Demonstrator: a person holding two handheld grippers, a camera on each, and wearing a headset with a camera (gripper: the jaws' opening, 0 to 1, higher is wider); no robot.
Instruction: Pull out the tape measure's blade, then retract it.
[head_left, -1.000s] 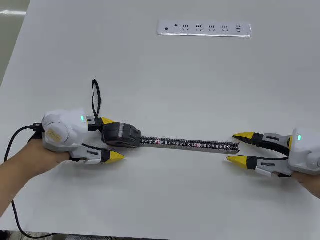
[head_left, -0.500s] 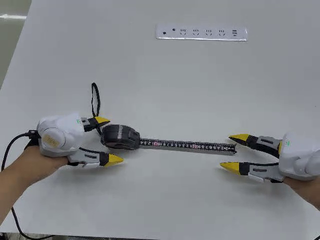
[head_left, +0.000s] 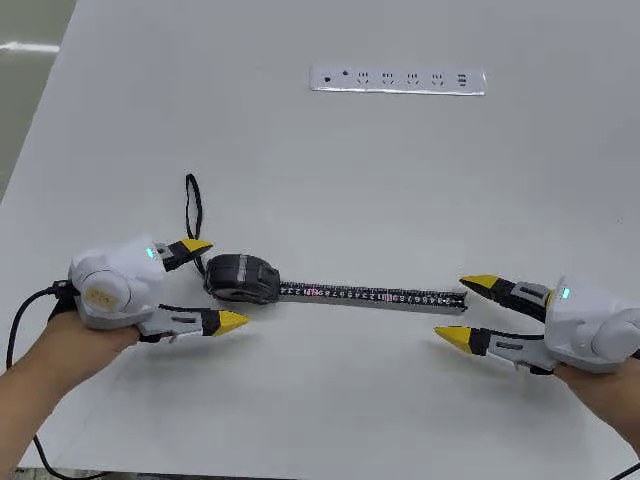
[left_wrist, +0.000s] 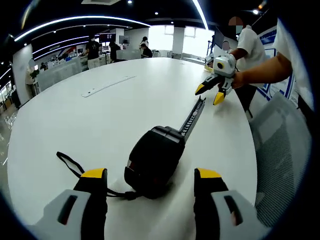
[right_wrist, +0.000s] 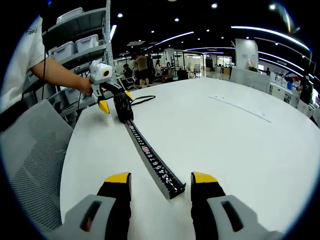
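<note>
One white table (head_left: 330, 180) carries everything. A power strip (head_left: 397, 80) lies at the far side, well apart from the work.

The left gripper (head_left: 222, 281) is at the left with its jaws spread. They bracket the tape measure (head_left: 242, 278) without pinching it, and the left gripper view (left_wrist: 150, 175) shows a gap on both sides of the black case (left_wrist: 155, 160). My read: placed that way to fence the case in so it can't slide, ready to clamp.

The right gripper (head_left: 454, 307) is at the right, jaws also spread and holding nothing. In the right gripper view (right_wrist: 161, 177) the blade (right_wrist: 152, 159) ends between the two yellow tips, flat on the table.

The blade (head_left: 370, 295) is well out, running straight from the case toward the right gripper and resting on the surface. It is extended with nothing gripping it, so it's probably locked or held by friction. I can't see the lock.

The strap (head_left: 192, 205) loops off the back of the case, away from the blade.

Stage: the pull-out looks done and the retract is pending. The case needs clamping first. The risk is blade whip, or the case skidding when it rewinds.
</note>
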